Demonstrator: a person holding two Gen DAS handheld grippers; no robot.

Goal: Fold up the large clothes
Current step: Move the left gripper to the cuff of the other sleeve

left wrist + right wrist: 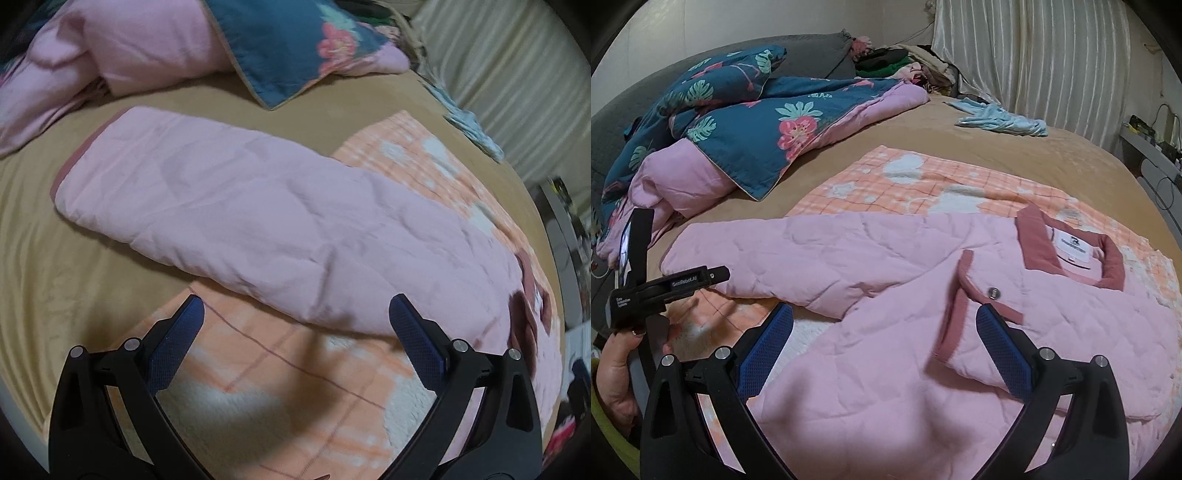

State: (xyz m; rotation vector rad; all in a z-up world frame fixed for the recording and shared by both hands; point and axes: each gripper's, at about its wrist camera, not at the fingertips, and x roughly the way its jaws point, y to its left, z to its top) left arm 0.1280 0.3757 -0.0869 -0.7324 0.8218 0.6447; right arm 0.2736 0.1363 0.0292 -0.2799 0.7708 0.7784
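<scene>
Right gripper (pixel 884 328) spread above pink quilted jacket (pixel 923 295); left gripper (pixel 295 314) spread too, near sleeve (pixel 221 206), on orange checked blanket (pixel 923 177).

Bare tan sheet (pixel 894 125) beyond the jacket (pixel 886 258) — bunched quilt (pixel 746 122) crowds its left.

left wrist view set low near the sleeve (pixel 236 206), right wrist view angled over the collar (pixel 1071 251), pink jacket (pixel 886 332) and orange blanket (pixel 923 184) shared
</scene>
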